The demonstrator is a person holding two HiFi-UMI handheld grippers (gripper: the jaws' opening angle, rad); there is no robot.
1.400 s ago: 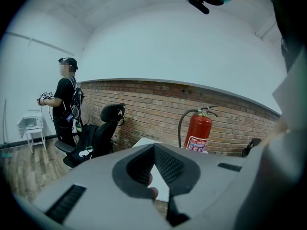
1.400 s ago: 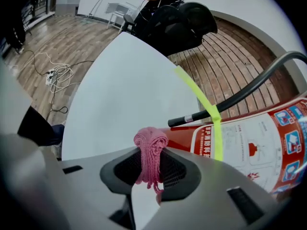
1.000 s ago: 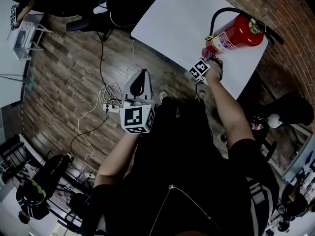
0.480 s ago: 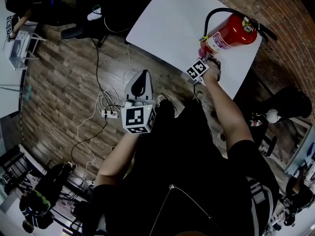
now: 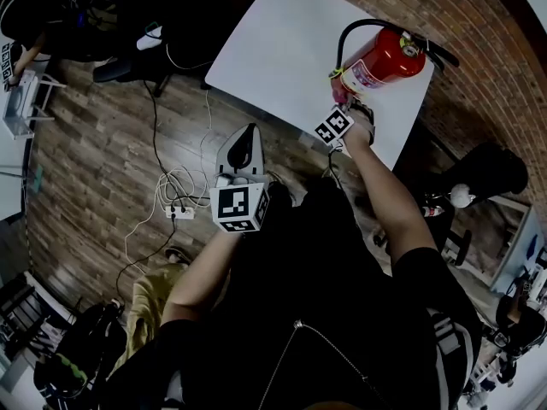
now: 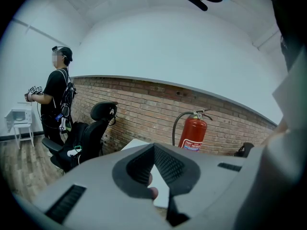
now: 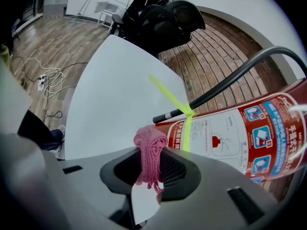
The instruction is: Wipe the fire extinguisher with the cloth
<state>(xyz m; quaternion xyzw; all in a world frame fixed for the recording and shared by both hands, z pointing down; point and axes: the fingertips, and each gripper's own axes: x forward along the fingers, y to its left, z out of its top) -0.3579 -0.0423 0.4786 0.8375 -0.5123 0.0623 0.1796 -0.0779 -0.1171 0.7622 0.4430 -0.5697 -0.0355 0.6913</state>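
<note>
Upper right of the head view: the fire extinguisher (image 5: 382,61) stands on the white table (image 5: 282,49), by the brick wall. Your right gripper (image 7: 151,164) is clamped on the pink cloth (image 7: 149,152), bunched at the cylinder's label; your left gripper (image 6: 154,169), lower centre, has its jaws together on nothing. Wiping appears barely begun, with most of the red body and the valve head left.

Soft, even indoor light makes the white table (image 5: 282,49) bright and nearly featureless and puts a faint sheen on the fire extinguisher (image 7: 240,138), while all three fisheye views bend straight lines, darken to black corners and blur the nearest foreground.
</note>
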